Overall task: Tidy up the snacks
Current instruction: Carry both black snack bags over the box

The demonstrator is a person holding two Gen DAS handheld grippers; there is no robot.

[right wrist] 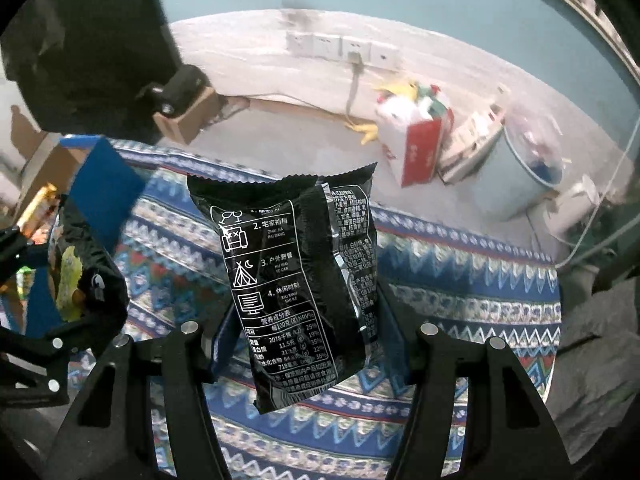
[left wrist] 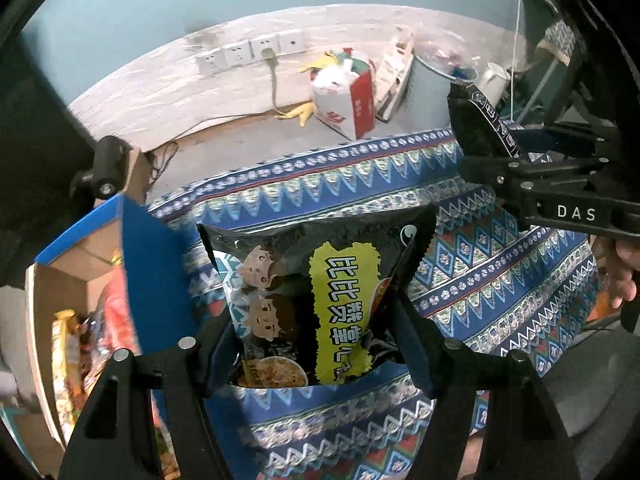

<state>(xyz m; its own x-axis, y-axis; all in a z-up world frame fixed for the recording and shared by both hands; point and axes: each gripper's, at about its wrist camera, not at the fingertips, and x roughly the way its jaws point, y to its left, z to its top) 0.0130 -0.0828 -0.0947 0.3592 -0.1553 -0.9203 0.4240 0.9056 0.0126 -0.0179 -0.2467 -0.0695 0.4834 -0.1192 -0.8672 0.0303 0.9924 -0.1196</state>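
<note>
Left gripper (left wrist: pixel 312 340) clamped on black snack bag with yellow label (left wrist: pixel 316 304), held front-up above the patterned cloth (left wrist: pixel 500 276), just beside the blue-rimmed carton (left wrist: pixel 156 264) at the cloth's left edge, likely so it can drop in with the snacks already there. Right gripper (right wrist: pixel 306 332) pinches a second black packet (right wrist: pixel 296 280), back panel toward camera, hanging clear of the cloth near its middle, probably waiting its turn. Both bags lifted, none touching the cloth

Left gripper (left wrist: pixel 316 332) and right gripper (right wrist: pixel 308 320), both raised, each with jaws clamped on a snack packet.
</note>
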